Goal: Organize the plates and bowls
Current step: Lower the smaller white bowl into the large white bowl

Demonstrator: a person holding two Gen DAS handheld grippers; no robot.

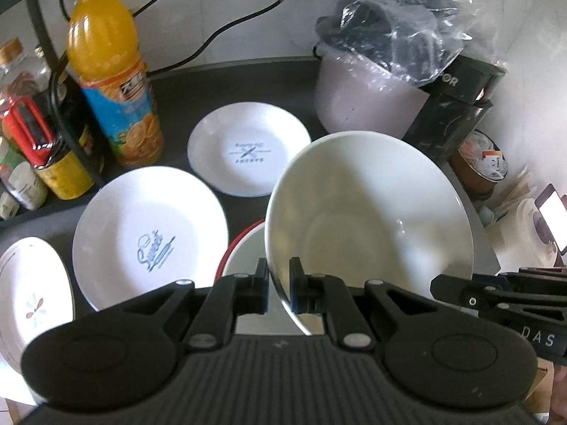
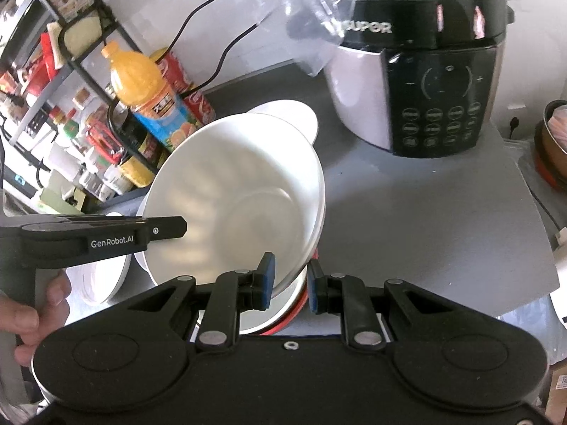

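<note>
My left gripper (image 1: 278, 285) is shut on the near rim of a large white bowl (image 1: 368, 212), held tilted above a red-rimmed bowl (image 1: 244, 251). My right gripper (image 2: 290, 283) has its jaws around the same white bowl's (image 2: 241, 198) other rim, above the red-rimmed bowl (image 2: 283, 315). On the dark counter lie three white plates: one with "Sweet" print (image 1: 149, 237), one with a crossed-utensil print (image 1: 248, 148), one with a flower print (image 1: 32, 297) at the left edge. The left gripper's body (image 2: 99, 237) shows in the right wrist view.
An orange juice bottle (image 1: 113, 71) and a rack of jars and bottles (image 1: 32, 134) stand at the left. A rice cooker (image 2: 421, 81) under a plastic bag (image 1: 397, 21) stands at the back right. A pot (image 2: 553, 141) sits at the far right. Cables run along the wall.
</note>
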